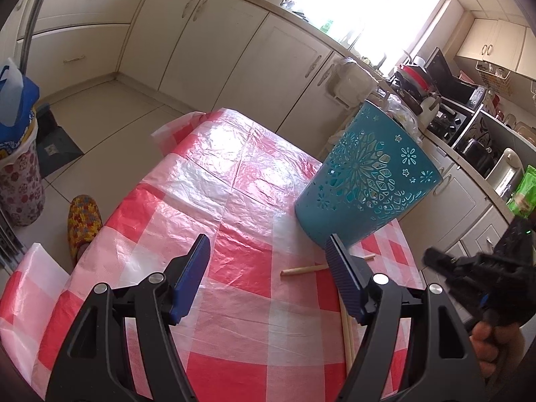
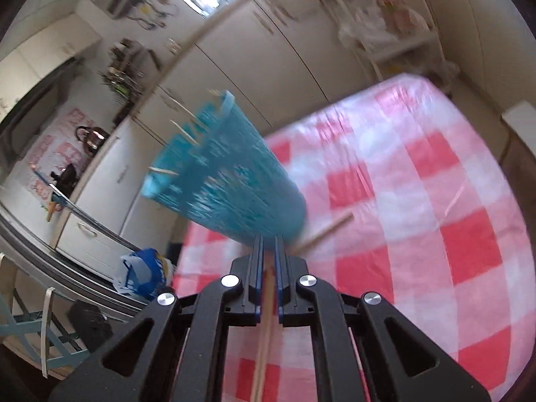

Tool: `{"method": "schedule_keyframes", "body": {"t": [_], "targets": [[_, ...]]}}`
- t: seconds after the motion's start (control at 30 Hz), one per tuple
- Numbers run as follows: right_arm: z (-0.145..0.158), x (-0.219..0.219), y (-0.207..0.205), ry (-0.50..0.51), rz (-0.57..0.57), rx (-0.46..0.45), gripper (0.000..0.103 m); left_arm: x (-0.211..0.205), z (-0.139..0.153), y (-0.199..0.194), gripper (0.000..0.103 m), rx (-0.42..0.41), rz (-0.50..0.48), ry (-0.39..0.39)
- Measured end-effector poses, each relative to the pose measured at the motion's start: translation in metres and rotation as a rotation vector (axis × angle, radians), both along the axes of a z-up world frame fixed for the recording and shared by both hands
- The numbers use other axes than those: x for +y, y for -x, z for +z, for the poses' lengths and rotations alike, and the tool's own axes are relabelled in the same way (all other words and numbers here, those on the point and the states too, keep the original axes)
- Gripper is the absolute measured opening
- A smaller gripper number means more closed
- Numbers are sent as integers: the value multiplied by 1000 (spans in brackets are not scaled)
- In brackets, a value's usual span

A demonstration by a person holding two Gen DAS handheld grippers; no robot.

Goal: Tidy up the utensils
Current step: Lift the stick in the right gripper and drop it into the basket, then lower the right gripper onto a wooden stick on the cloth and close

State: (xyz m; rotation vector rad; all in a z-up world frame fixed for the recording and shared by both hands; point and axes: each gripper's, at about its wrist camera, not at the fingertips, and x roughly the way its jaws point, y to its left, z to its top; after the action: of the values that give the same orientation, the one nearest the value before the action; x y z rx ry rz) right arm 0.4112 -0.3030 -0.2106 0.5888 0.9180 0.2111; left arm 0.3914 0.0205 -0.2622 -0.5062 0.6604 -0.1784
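Observation:
A teal cut-out utensil holder [image 1: 365,181] stands on the red-and-white checked tablecloth [image 1: 241,174] near its right edge. My left gripper [image 1: 268,268] hovers open and empty just short of it. One wooden chopstick [image 1: 301,269] lies on the cloth between the fingers, and more chopsticks [image 1: 346,335] lie under the right finger. My right gripper [image 1: 445,263], in a hand [image 1: 495,341], shows at the right. In the blurred right wrist view the right gripper [image 2: 268,244] is shut on a thin wooden chopstick [image 2: 263,328], close to the base of the holder [image 2: 227,174], which has several sticks in it. A loose chopstick [image 2: 325,231] lies beside it.
Cream cabinets [image 1: 234,50] and a cluttered counter [image 1: 445,100] run behind and right of the table. On the floor at the left stand a floral bin with a blue bag [image 1: 20,167] and a patterned slipper [image 1: 83,224]. The table's right edge is close to the holder.

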Motion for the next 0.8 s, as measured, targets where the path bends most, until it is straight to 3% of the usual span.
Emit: {"method": "schedule_keyframes", "body": {"t": [0.17,0.3,0.43,0.6,0.73,0.8], "targets": [[-15,19,-28,159,-37,23,8,2,-1,0,68,0,-2,12],[-20,30,-46,215,-72,13,24,0,-1,-1,68,5,-12,9],[-27,42,-62,320,-65,24,25,-1,-1,-1,68,4,-19,13],[-31,63,-61,471,56,31,27,0,-2,-1,68,6,-17,20],[-39,66,-36,560,230,24,27,1,-3,-1,69,10,-17,24],[-38,58,-19,588,259,13,29,1,-3,-1,69,11,-17,26]]}}
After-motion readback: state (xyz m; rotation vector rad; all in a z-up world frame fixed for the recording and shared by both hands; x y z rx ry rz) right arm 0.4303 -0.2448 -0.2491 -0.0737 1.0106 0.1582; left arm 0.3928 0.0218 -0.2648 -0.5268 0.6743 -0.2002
